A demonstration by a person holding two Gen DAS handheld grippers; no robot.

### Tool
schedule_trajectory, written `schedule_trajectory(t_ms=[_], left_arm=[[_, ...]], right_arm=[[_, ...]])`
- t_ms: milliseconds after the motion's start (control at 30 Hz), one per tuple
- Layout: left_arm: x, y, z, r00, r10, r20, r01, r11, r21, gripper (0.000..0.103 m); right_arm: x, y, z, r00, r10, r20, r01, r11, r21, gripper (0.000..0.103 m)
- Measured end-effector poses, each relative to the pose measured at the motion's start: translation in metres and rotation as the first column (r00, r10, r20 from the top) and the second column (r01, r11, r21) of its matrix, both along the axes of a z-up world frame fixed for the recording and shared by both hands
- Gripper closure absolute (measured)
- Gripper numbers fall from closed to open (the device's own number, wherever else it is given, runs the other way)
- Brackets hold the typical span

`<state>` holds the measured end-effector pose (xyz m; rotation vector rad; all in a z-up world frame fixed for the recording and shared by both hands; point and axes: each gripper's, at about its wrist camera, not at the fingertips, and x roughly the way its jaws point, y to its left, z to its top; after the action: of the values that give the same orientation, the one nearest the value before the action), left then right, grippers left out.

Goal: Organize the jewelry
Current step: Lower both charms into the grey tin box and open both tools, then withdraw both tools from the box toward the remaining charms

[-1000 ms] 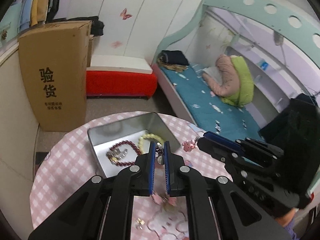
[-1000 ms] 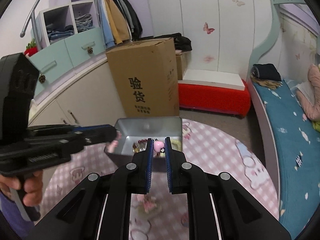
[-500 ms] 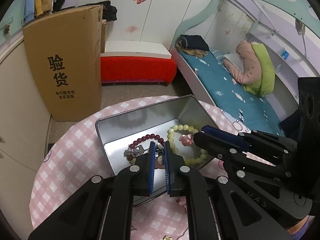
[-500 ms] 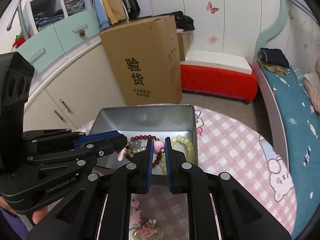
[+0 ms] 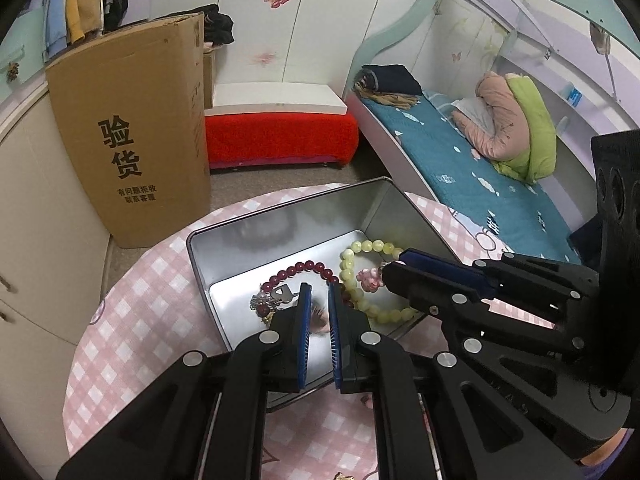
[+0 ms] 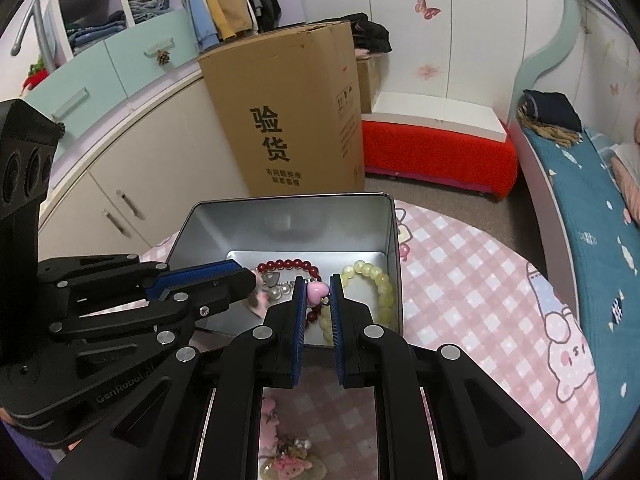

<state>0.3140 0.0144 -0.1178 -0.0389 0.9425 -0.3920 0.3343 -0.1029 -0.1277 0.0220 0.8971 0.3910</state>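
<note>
Jewelry tin (image 6: 390, 236) on pink-checked counter (image 6: 472, 280) is crowded by both grippers. Pink heart charm (image 6: 318, 291) is pinched by right gripper (image 6: 317, 286); left gripper (image 5: 319, 298) is narrowed around something blurred.

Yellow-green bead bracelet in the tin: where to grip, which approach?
Judging from both views, come straight down from above: the yellow-green bead bracelet lies flat on the floor of the tin, so the walls block any side approach. Pinch across the strand on its far arc, which lies bare; the near arc sits under the right gripper and against the red bead bracelet.
</note>
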Motion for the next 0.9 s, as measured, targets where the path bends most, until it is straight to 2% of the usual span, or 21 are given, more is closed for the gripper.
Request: schedule_trajectory(t_ms=[100,167,333,567,667,700,733,767,800,833,900], left_arm=[[-0.001,0.000,0.000,1.000,0.002,-0.002,-0.002,1.000,-0.001,0.095],[-0.001,0.000,0.001,1.000,-0.001,-0.001,0.001,1.000,0.001,0.085],[-0.007,0.006,0.010,1.000,0.019,0.022,-0.018,1.000,-0.012,0.070],[-0.015,0.015,0.024,0.999,0.015,0.046,-0.012,0.998,-0.066,0.064],[-0.024,0.017,0.034,0.997,0.022,0.072,-0.015,0.995,-0.094,0.055],[-0.028,0.018,0.038,0.996,0.024,0.084,-0.015,0.995,-0.096,0.055],[-0.031,0.018,0.041,0.996,0.022,0.092,-0.013,0.995,-0.098,0.055],[-0.036,0.020,0.046,0.994,0.021,0.105,-0.011,0.995,-0.101,0.054],[-0.042,0.022,0.051,0.992,0.028,0.122,-0.016,0.995,-0.102,0.051],[-0.047,0.024,0.054,0.990,0.031,0.138,-0.017,0.995,-0.100,0.046],[-0.061,0.027,0.062,0.983,0.033,0.183,-0.017,0.996,-0.090,0.045]], right_arm=[[-0.001,-0.001,0.000,1.000,0.000,0.000,0.000,1.000,0.001,0.090],[-0.002,-0.002,0.000,1.000,-0.002,0.000,0.002,1.000,0.003,0.090],[-0.005,-0.005,0.003,1.000,-0.002,0.000,0.002,1.000,0.012,0.089],[-0.016,-0.007,0.016,1.000,0.013,0.023,-0.014,0.999,0.048,0.088],[-0.025,-0.009,0.027,0.999,0.008,0.043,-0.010,0.999,0.050,0.087],[-0.029,-0.012,0.032,0.998,0.003,0.055,-0.006,0.999,0.048,0.081],[-0.033,-0.013,0.036,0.998,-0.002,0.066,-0.001,0.999,0.046,0.063],[-0.039,-0.016,0.040,0.996,-0.015,0.084,0.012,0.999,0.039,0.056],[-0.046,-0.019,0.046,0.994,-0.025,0.108,0.022,0.999,0.028,0.051],[-0.053,-0.022,0.050,0.993,-0.024,0.119,0.022,1.000,0.019,0.051],[-0.063,-0.028,0.055,0.991,-0.025,0.129,0.023,1.000,0.019,0.051]])
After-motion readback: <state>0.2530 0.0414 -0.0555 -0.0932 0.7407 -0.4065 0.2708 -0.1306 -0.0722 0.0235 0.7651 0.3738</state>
